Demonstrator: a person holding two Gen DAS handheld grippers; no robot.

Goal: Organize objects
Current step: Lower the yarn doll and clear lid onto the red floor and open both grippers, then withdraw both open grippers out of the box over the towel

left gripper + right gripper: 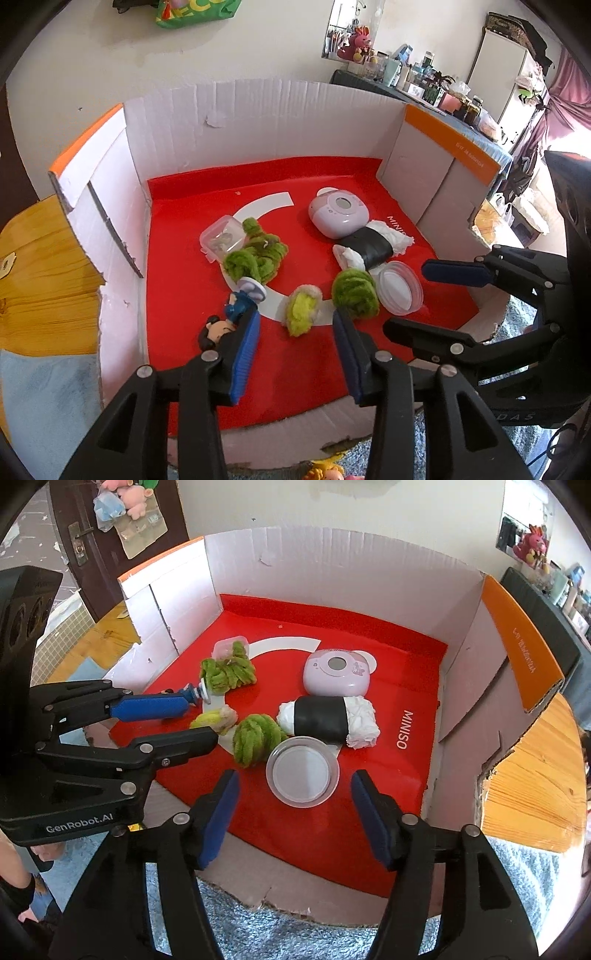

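Lying inside a white cardboard box [332, 572] with orange flaps is a red liner [369, 812], and the box is sitting on a wooden table [535, 794] near a brown door [74, 535]. Left gripper [291, 321] is hovering part open, empty, by a small figurine [236, 306]. Right gripper [293, 779] is hovering part open, its pads apart from the round clear lid [302, 775] between them.

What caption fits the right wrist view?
Right gripper open over a clear round lid on the red box floor, beside green fuzzy bundles and a sushi-shaped plush.
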